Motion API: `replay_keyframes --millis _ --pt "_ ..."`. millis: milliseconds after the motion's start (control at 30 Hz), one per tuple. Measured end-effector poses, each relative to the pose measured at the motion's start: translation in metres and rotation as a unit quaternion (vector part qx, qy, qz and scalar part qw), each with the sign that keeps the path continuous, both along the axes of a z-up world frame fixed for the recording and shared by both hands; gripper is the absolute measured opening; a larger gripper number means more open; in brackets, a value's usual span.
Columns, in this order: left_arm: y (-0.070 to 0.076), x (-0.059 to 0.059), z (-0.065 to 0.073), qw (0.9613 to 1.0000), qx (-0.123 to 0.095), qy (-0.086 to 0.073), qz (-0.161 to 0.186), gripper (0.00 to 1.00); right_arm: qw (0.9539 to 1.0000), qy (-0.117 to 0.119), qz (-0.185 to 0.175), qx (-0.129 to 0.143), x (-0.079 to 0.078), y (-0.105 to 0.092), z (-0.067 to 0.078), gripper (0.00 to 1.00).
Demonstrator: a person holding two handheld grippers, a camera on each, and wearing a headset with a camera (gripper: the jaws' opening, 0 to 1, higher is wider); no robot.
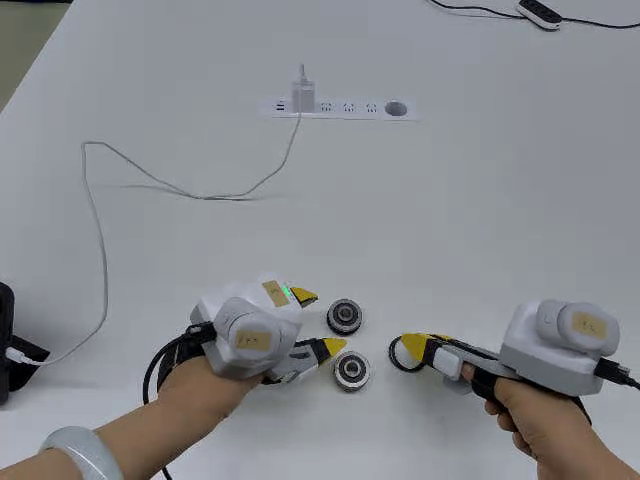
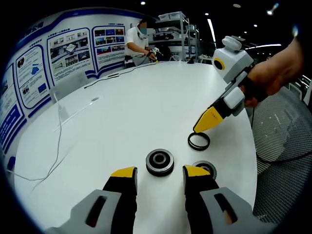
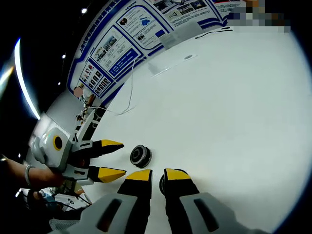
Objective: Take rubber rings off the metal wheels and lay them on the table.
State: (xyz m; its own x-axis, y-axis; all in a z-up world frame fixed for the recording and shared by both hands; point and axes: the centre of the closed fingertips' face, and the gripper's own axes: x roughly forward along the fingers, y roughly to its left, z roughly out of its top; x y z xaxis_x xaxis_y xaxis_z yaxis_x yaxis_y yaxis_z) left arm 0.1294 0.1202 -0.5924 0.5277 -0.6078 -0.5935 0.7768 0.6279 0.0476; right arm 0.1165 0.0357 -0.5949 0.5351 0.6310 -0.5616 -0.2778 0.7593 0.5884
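1. My right gripper [image 1: 412, 347] has its jaws down to a thin gap, pinching the edge of a ring [image 2: 199, 149]. The ring lies about flat on the table [image 1: 450, 220], at 3 o'clock of the 2 wheels.
2. My left gripper [image 1: 318, 320] has its jaws wide and holds nothing. The far wheel [image 1: 344, 316] sits just off its tips.
3. The near wheel [image 1: 351, 370] is at 6 o'clock of the far wheel, close but apart. Its rim looks like bare metal, while the far wheel's rim looks dark. I judge 1 of 2 rings is off, but I'm not sure at this size.
4. The step in hand, my guess, is laying the ring down.
   - Lower it until the whole ring is flat.
   - Open the right jaws only a little.
   - Back out straight toward 3 o'clock so a tip doesn't drag or flip the ring.
   - Keep the ring apart from both wheels.
5. After that, I would close the left jaws on the far wheel's sides to steady it. That leaves the rim free for a right tip to hook the rubber.
   - The rubber will likely stretch and may snap back.
   - The wheel may slide on the smooth top.
6. On containers, I see no bin or tray, so the ring goes on bare table.
   - A dark thing [image 1: 8, 345] sits at the 9 o'clock edge with a cable [image 1: 100, 250] running to it. I can't tell what it is.
   - The power strip [image 1: 340, 107] is at 12 o'clock, well apart.
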Motion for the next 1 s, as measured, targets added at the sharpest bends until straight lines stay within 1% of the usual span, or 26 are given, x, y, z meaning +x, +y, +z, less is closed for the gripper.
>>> replay_keyframes --millis 100,267,367,500,600,633,667,700,767,833,1000 --pt "-0.004 0.002 0.002 1.0 -0.002 -0.001 -0.003 0.35 0.9999 -0.002 0.011 0.004 0.004 0.011 0.001 0.09" --pt "-0.01 0.004 0.003 1.0 -0.003 -0.001 -0.009 0.29 0.9997 0.0 0.023 0.008 0.006 0.022 0.0 0.07" --pt "-0.013 0.005 0.002 0.9999 -0.002 0.0 -0.012 0.25 0.9996 0.001 0.028 0.009 0.005 0.027 -0.001 0.07" --pt "-0.014 0.008 0.0 0.9999 0.002 0.003 -0.011 0.24 0.9993 -0.003 0.036 0.004 0.003 0.029 -0.003 0.07" --pt "-0.015 0.009 -0.002 0.9999 0.006 0.006 -0.011 0.23 0.9991 -0.007 0.041 0.002 0.002 0.031 -0.002 0.11" --pt "-0.015 0.01 -0.002 0.9999 0.007 0.007 -0.011 0.22 0.999 -0.013 0.043 0.005 0.003 0.032 -0.001 0.12" --pt "-0.015 0.01 -0.003 0.9999 0.009 0.008 -0.011 0.21 0.999 -0.014 0.043 0.006 0.003 0.032 0.0 0.17" --pt "-0.016 0.01 -0.004 0.9998 0.009 0.009 -0.012 0.2 0.999 -0.013 0.043 0.007 0.004 0.032 -0.001 0.2" --pt "-0.016 0.01 -0.007 0.9998 0.013 0.012 -0.013 0.18 0.9988 -0.014 0.046 0.008 0.004 0.033 -0.001 0.2" --pt "-0.017 0.011 -0.008 0.9997 0.013 0.015 -0.013 0.18 0.9986 -0.018 0.049 0.007 0.004 0.033 0.0 0.21" --pt "-0.017 0.01 -0.01 0.9996 0.015 0.018 -0.015 0.17 0.9986 -0.018 0.049 0.01 0.005 0.032 0.001 0.21"
